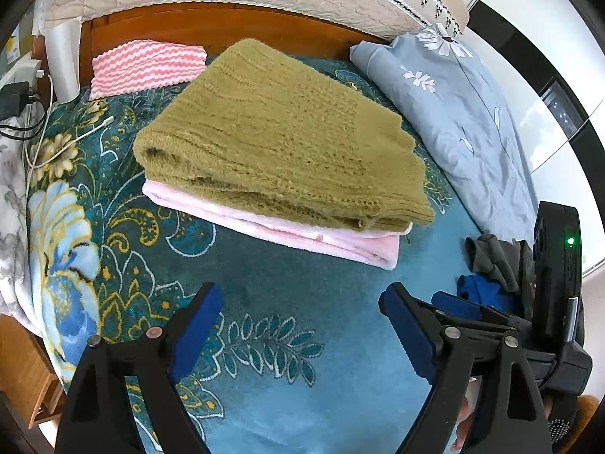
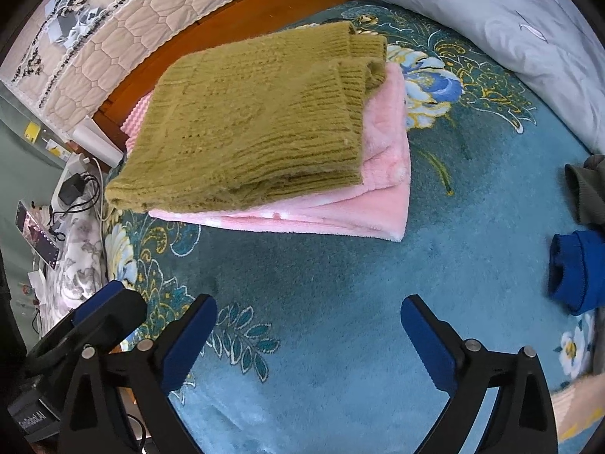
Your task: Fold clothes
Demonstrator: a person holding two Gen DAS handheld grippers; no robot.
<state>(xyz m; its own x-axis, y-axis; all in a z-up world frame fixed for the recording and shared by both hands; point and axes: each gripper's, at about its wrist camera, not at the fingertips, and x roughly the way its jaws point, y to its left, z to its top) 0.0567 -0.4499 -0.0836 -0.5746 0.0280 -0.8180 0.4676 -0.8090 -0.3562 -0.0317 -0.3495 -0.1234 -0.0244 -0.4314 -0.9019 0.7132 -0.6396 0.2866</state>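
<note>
A folded olive knit sweater [image 1: 280, 140] lies on top of a folded pink fleece garment [image 1: 295, 230] on the teal floral blanket [image 1: 302, 302]. The stack also shows in the right wrist view, sweater [image 2: 257, 121] over pink garment [image 2: 382, 174]. My left gripper [image 1: 302, 299] is open and empty, low over the blanket in front of the stack. My right gripper [image 2: 308, 314] is open and empty beside it, its body showing in the left wrist view [image 1: 472, 314]. A loose blue garment [image 2: 578, 272] and a grey one [image 2: 590, 189] lie at the right.
A grey-blue flowered pillow [image 1: 453, 113] lies at the back right. A pink striped cloth [image 1: 143, 64] lies by the wooden headboard [image 1: 211, 26]. A white cable [image 1: 68, 143] and chargers [image 1: 15, 98] sit at the left bed edge. A phone [image 2: 36, 234] stands at left.
</note>
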